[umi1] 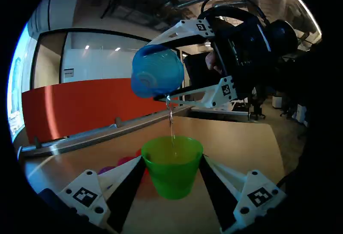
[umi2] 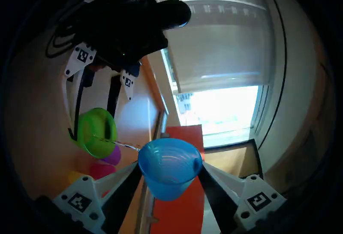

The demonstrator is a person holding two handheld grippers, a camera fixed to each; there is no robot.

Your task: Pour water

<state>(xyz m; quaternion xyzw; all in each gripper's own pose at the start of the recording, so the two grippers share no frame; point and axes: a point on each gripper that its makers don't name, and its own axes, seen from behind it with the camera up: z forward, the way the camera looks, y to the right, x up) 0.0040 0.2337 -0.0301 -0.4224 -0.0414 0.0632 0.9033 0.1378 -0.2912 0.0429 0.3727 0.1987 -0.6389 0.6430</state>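
Right fingers (umi2: 122,189) pinch the tipped blue cup (umi2: 169,171), left fingers (umi1: 126,186) the green cup (umi1: 172,169); both seem light, bendy: squeeze sides softly

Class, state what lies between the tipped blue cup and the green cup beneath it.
A thin stream of water runs from the rim of the blue cup into the green cup, nothing else; the left gripper view shows it plainly.
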